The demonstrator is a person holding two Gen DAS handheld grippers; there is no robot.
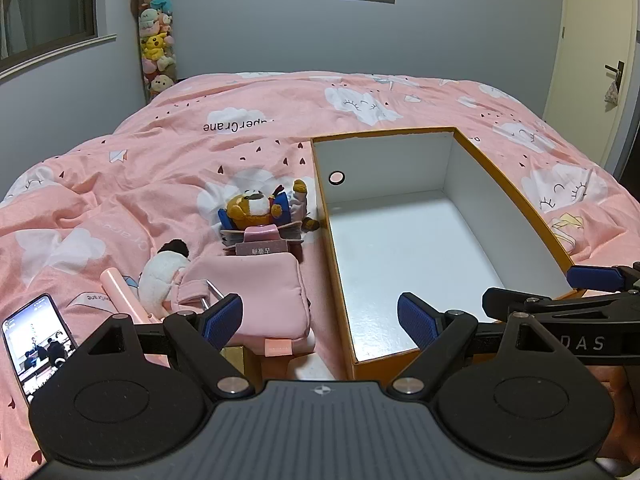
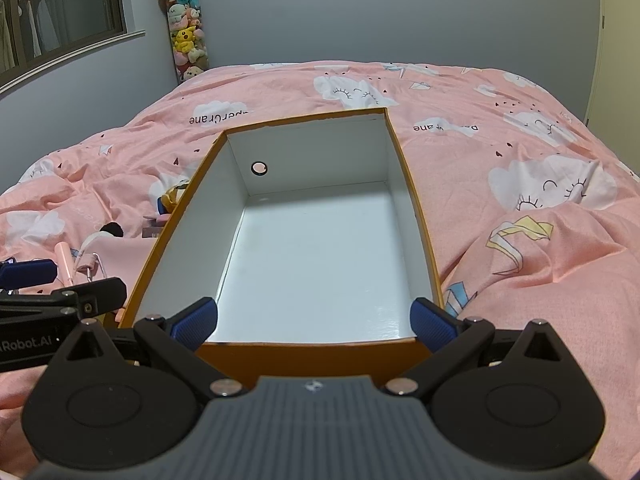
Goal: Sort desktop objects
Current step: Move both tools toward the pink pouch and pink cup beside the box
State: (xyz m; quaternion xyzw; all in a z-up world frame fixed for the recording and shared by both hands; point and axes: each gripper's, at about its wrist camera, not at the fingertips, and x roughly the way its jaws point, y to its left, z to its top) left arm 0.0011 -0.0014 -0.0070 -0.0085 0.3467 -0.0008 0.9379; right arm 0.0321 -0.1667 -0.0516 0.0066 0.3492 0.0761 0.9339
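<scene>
An empty orange box with white inside [image 1: 420, 240] lies on the pink bed; it fills the right wrist view [image 2: 320, 240]. Left of it lie a pink pouch [image 1: 256, 292], a brown bear toy [image 1: 256, 208] on small packets, a white plush [image 1: 160, 276], a pink stick [image 1: 120, 288] and a phone [image 1: 36, 340]. My left gripper [image 1: 320, 318] is open and empty, above the pouch's right edge and the box's near left corner. My right gripper [image 2: 314, 320] is open and empty over the box's near wall; it shows in the left wrist view [image 1: 580, 280].
The pink quilt [image 2: 520, 140] covers the whole bed, rumpled at the left and right. A tall tube of plush toys [image 1: 156, 40] stands in the far corner by the window. A door [image 1: 600, 60] is at the far right.
</scene>
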